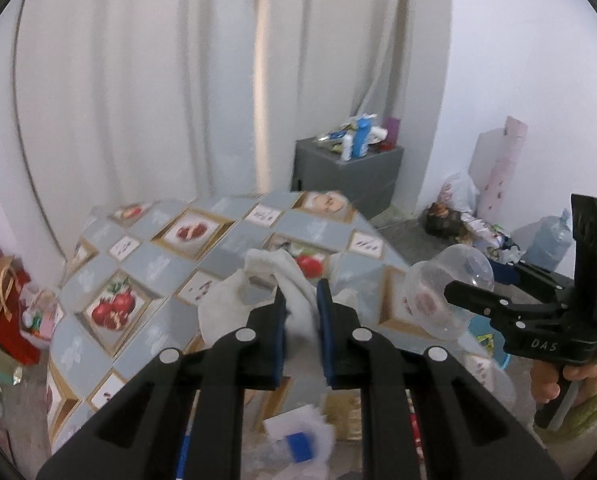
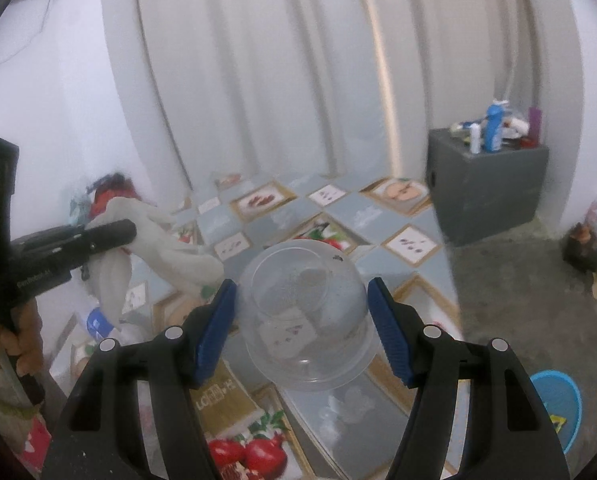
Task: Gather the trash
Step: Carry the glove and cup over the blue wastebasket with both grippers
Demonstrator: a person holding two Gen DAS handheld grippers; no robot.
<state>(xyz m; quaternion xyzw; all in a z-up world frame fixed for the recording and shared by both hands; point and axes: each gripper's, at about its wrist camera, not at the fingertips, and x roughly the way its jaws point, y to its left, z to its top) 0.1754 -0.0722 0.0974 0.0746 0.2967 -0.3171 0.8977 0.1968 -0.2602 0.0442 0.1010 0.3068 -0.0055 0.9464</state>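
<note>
Soft daylight, motion blur, fisheye warp

The tablecloth (image 1: pixel 170 264) is grey-blue, checked with tan-framed white squares of red pomegranates. Curtains (image 1: pixel 138 80) hang white. The far box (image 2: pixel 486 184) is dark grey; a bottle (image 2: pixel 493 127) on it is blue. The cup (image 2: pixel 308 312) is clear, the bag (image 1: pixel 298 304) white. Black grippers carry blue pads (image 2: pixel 214 332).

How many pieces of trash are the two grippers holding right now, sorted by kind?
White crumpled cloth or tissue, pinched in the left gripper: 1
Clear plastic cup, clamped between the pads of the right gripper: 1
Total: 2 pieces held, both above the patterned table.
</note>
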